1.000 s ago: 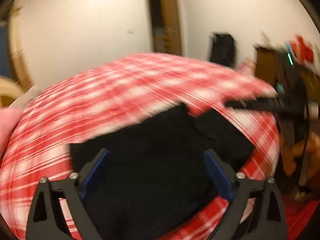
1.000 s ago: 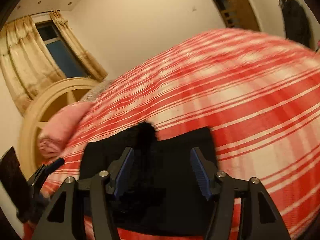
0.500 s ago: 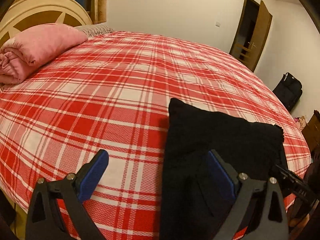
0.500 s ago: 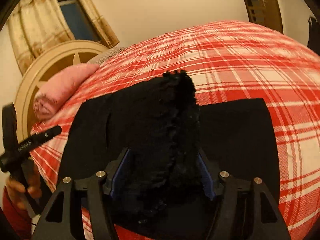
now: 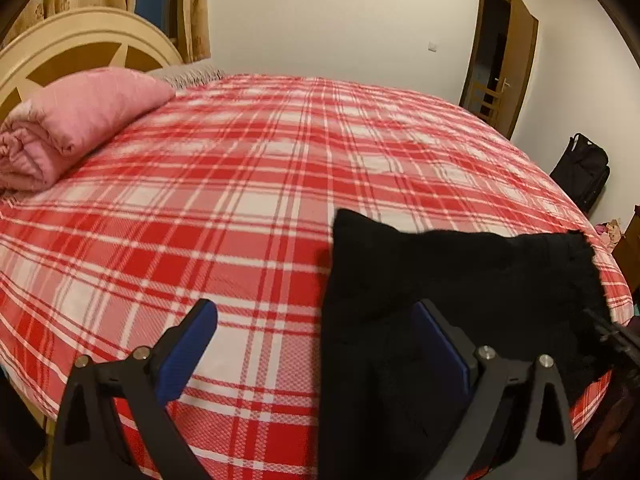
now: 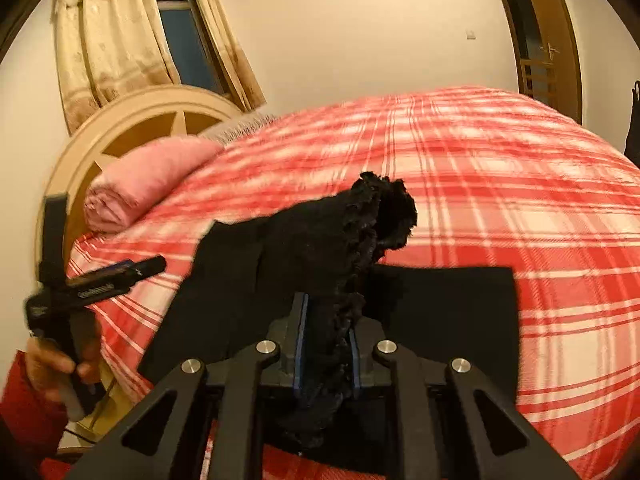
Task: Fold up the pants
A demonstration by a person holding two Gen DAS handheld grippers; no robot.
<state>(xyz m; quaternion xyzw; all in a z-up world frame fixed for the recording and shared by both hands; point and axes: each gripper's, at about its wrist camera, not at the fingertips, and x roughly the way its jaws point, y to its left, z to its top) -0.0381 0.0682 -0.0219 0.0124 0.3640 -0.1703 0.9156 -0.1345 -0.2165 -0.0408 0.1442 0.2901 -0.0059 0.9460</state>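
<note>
Right gripper (image 6: 326, 340) pinches the pants' (image 6: 320, 236) frilly edge.
Left gripper (image 5: 316, 344) open; carry that edge flat across the bed (image 5: 260, 168).

- Lighting: warm, yellowish indoor light, moderately bright; the window (image 6: 188, 40) is dark.
- Shadows: soft — the black pants (image 5: 440, 280) show little surface detail.
- Distortion: strong fisheye curvature, black vignette at corners.
- Blur: slight motion softness in the right wrist view.
</note>
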